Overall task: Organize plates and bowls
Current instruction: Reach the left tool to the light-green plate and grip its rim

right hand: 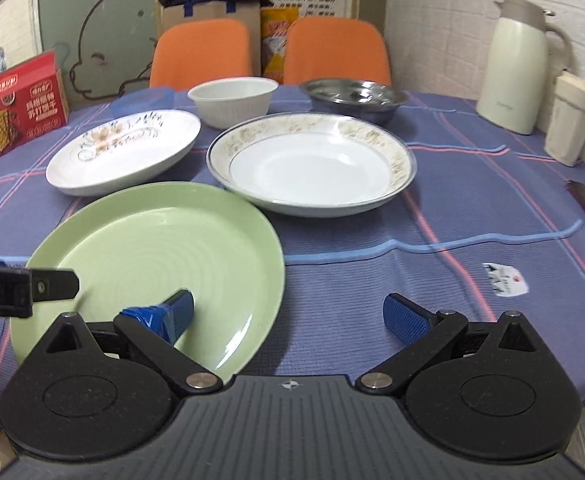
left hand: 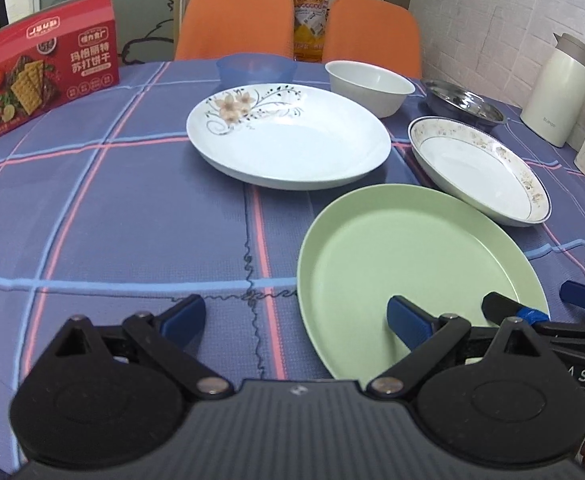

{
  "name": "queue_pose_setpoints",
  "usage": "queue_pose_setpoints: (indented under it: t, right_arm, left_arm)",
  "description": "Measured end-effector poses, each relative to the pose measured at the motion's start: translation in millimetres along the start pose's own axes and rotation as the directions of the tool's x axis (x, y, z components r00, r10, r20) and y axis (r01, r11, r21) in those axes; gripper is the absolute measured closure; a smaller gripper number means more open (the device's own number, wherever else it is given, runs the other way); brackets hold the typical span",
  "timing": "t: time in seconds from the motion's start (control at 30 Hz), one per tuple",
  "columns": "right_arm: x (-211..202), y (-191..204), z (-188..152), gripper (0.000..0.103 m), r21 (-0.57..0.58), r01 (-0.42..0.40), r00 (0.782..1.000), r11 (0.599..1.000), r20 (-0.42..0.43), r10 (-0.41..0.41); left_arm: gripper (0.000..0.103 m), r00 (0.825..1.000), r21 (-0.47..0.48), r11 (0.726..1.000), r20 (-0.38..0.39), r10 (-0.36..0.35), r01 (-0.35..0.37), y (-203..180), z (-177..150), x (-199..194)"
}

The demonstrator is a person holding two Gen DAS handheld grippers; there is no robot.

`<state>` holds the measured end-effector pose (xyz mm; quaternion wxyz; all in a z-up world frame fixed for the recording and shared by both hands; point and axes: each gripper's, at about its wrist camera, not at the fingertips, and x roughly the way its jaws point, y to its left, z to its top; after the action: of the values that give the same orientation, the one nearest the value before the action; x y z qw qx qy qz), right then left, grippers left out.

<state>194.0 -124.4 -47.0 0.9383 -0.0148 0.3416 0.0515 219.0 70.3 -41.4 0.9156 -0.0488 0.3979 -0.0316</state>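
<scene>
Plates and bowls sit spread over the checked blue cloth on the surface (left hand: 92, 208). Green plate (left hand: 404, 264) lies nearest, w/ the floral white plate (left hand: 288, 136) beyond it and the gold-rimmed plate (right hand: 312, 160) just beside, its rim touching or overlapping the green one's far edge. Farther back: white bowl (left hand: 370, 84), steel bowl (right hand: 352, 98), blue bowl (left hand: 254, 70). Left gripper (left hand: 296, 316) has its fingers wide apart, one finger (left hand: 408, 318) over the green plate's near part, the other over bare cloth. Right gripper (right hand: 288, 314) is likewise spread wide, left finger (right hand: 168, 314) over the green plate, right finger over cloth; neither clamps anything. Red cracker box (left hand: 48, 64) stands at the left, cream thermos (right hand: 520, 64) at the right by the wall, two orange chairs (right hand: 200, 52) behind.
</scene>
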Motion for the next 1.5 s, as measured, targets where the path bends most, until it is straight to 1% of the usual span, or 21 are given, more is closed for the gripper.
queue_pose_setpoints:
  t: [0.07,0.13,0.23,0.3,0.37,0.43,0.47,0.57,0.63,0.67,0.73,0.8,0.83,0.87,0.9,1.0,1.1,1.2,1.37,1.43,1.5]
  right_arm:
    - [1.1,-1.6,0.5,0.013,0.015,-0.030,0.999,0.999,-0.012,0.030]
    - [0.2,-1.3,0.7,0.013,-0.001,-0.039,0.999,0.999,-0.015,0.039]
    - [-2.5,-5.3,-6.1,0.013,-0.046,-0.077,0.997,0.996,0.028,0.079]
    - [-4.1,-8.9,-9.4,0.013,-0.076,-0.104,0.993,0.992,0.048,0.108]
    - [-3.0,-8.3,-4.2,0.013,-0.073,-0.106,0.994,0.992,0.023,0.108]
    - [3.2,-3.6,4.1,0.013,-0.083,-0.118,0.993,0.990,-0.004,0.118]
    - [5.7,-0.3,5.5,0.015,-0.098,-0.136,0.991,0.986,-0.003,0.137]
    - [8.7,-1.9,5.4,0.014,-0.105,-0.154,0.988,0.983,0.014,0.156]
    - [6.8,-4.9,1.7,0.015,-0.125,-0.175,0.983,0.977,0.029,0.180]
    - [4.8,-5.4,-0.4,0.016,-0.130,-0.181,0.982,0.975,0.035,0.187]
    - [3.1,-3.3,-0.9,0.019,-0.136,-0.191,0.980,0.972,0.035,0.198]
    - [2.0,5.1,-1.4,0.021,-0.159,-0.227,0.971,0.961,0.032,0.235]
    - [1.5,11.9,-2.2,0.022,-0.179,-0.250,0.965,0.952,0.028,0.259]
    - [-0.3,19.9,-3.3,0.022,-0.190,-0.220,0.972,0.957,0.038,0.231]
    - [-0.3,21.2,-2.5,0.022,-0.180,-0.212,0.974,0.961,0.039,0.223]
    - [-2.1,14.2,0.3,0.022,-0.114,-0.238,0.969,0.965,0.038,0.244]
    - [-13.3,30.6,-0.4,0.022,-0.170,-0.203,0.975,0.964,0.059,0.215]
    - [-19.8,47.8,-0.9,0.021,-0.179,-0.227,0.968,0.957,0.066,0.242]
    - [-16.2,85.1,0.9,0.020,-0.208,-0.301,0.946,0.931,0.060,0.319]
    - [-10.3,97.4,0.6,0.020,-0.207,-0.325,0.939,0.923,0.044,0.341]
    - [-3.2,104.2,0.7,0.020,-0.201,-0.335,0.937,0.921,0.027,0.347]
  left_arm:
    - [0.007,1.000,0.012,1.000,-0.014,-0.027,0.027,-0.1,3.8,1.4]
    - [0.007,0.998,0.031,0.998,-0.030,-0.048,0.049,-1.2,5.3,1.2]
    - [0.007,0.995,0.068,0.993,-0.051,-0.090,0.094,-1.3,5.5,-0.1]
    - [0.008,0.989,0.082,0.987,-0.064,-0.135,0.140,0.2,5.5,-1.7]
    - [0.008,0.987,0.096,0.983,-0.070,-0.147,0.153,-1.0,6.0,-1.1]
    - [0.008,0.989,0.128,0.982,-0.067,-0.134,0.142,-6.1,6.5,2.6]
    - [0.009,0.990,0.137,0.982,-0.063,-0.123,0.131,-8.3,6.8,4.1]
    - [0.011,0.991,0.129,0.984,-0.070,-0.117,0.125,-8.0,9.5,5.4]
    - [0.021,0.995,0.156,0.984,-0.059,-0.079,0.087,-11.0,7.7,5.0]
    - [0.023,0.996,0.160,0.984,-0.052,-0.075,0.082,-11.6,6.9,4.6]
    - [0.035,0.995,0.142,0.985,-0.049,-0.088,0.094,-12.5,8.1,4.7]
    - [0.047,0.992,0.134,0.984,-0.050,-0.116,0.122,-17.7,10.1,6.0]
    - [0.047,0.992,0.137,0.984,-0.051,-0.111,0.117,-24.0,11.0,6.5]
    - [0.047,0.994,0.135,0.986,-0.048,-0.096,0.102,-26.5,11.8,7.0]
    - [0.048,0.993,0.124,0.987,-0.055,-0.100,0.106,-25.2,13.3,7.6]
    - [0.050,0.987,0.105,0.984,-0.080,-0.138,0.146,-19.0,13.1,2.9]
    - [0.050,0.988,0.075,0.988,-0.079,-0.130,0.136,-10.8,8.8,-7.6]
    - [0.050,0.993,0.038,0.995,-0.069,-0.094,0.096,7.5,5.2,-20.3]
    - [0.050,0.998,-0.013,1.000,-0.064,-0.014,0.014,46.2,-0.9,-34.8]
    - [0.050,0.997,-0.029,1.000,-0.071,0.001,-0.003,58.4,-2.9,-34.0]
    - [0.049,0.997,-0.040,0.999,-0.081,0.001,-0.004,67.0,-2.3,-27.7]
